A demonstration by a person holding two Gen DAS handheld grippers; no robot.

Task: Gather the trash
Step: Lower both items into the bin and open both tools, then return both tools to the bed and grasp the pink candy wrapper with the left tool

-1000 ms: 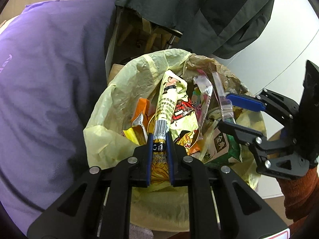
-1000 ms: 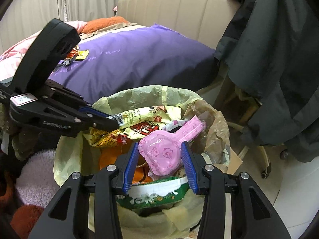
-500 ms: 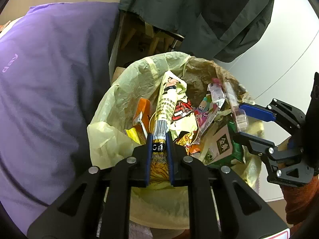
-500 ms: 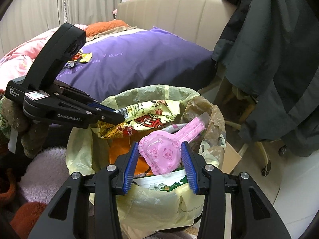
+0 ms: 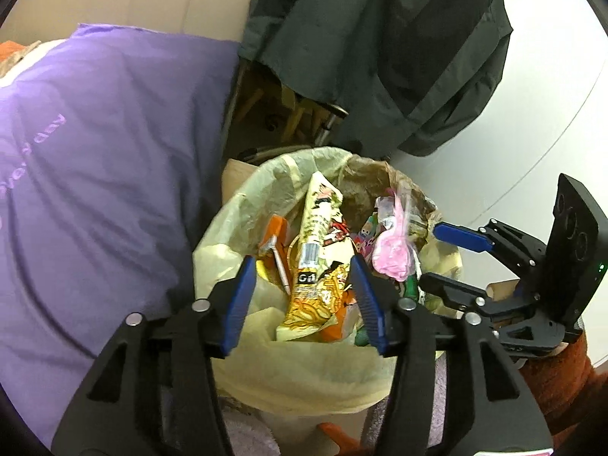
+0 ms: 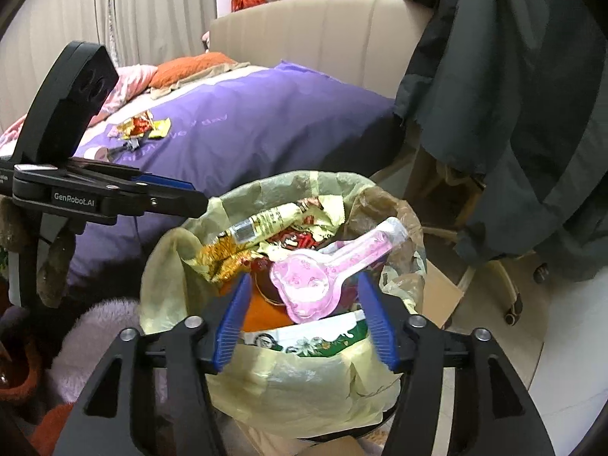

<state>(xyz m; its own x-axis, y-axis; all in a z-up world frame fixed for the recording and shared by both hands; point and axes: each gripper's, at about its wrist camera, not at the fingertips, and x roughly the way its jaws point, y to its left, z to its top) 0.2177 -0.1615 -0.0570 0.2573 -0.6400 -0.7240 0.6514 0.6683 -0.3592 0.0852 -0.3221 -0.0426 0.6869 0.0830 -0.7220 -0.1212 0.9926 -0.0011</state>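
Over the lined trash bin (image 6: pixel 304 380), the right tool (image 6: pixel 302 315) and the left tool (image 5: pixel 300 298) both gape empty, the pink package (image 6: pixel 323 277) and yellow wrapper (image 5: pixel 315 235) dropped inside, while 1 remaining wrapper cluster (image 6: pixel 140 127) lies far left on the purple bed (image 6: pixel 247 133), nearer the left tool.

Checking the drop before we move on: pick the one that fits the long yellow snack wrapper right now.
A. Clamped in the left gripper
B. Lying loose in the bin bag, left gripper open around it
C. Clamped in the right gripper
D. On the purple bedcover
B: the left gripper stands with its blue pads spread wide apart, and the yellow snack wrapper lies free on the trash inside the yellow bin bag.
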